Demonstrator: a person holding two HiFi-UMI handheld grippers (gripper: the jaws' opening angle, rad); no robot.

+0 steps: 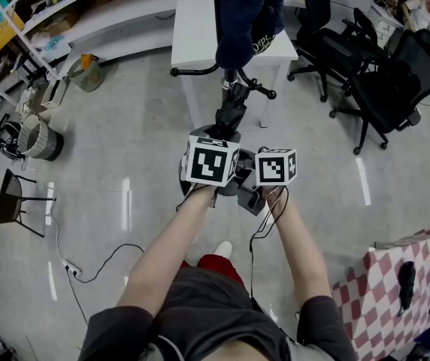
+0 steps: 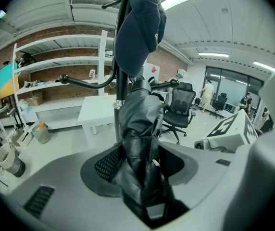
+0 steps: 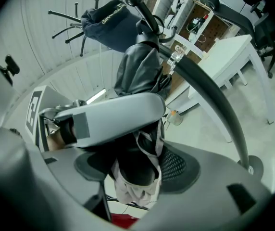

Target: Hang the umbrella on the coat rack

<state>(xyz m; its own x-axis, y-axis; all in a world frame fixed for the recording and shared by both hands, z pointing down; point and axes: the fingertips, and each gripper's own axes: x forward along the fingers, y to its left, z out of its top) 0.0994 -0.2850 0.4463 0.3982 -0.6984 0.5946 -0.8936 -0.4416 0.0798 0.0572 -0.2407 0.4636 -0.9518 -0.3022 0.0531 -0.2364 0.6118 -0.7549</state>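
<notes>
A folded black umbrella (image 1: 231,117) stands nearly upright right in front of the coat rack's pole (image 1: 230,81). My left gripper (image 1: 222,138) is shut on its bunched fabric (image 2: 140,129), well up its length. My right gripper (image 1: 254,194) is shut on its lower end, where a pale strap hangs (image 3: 137,170). In the right gripper view the umbrella (image 3: 140,71) rises past the left gripper's jaw (image 3: 113,117). A navy cap (image 2: 137,30) hangs at the rack's top, and curved hooks (image 1: 264,90) stick out beside the umbrella. The rack's base is hidden under my grippers.
A white table (image 1: 200,28) stands just behind the rack. Black office chairs (image 1: 380,89) are at the right, shelving (image 1: 87,13) and a mesh basket (image 1: 38,138) at the left. A cable (image 1: 95,265) lies on the floor, and a checkered cloth (image 1: 395,277) is at the lower right.
</notes>
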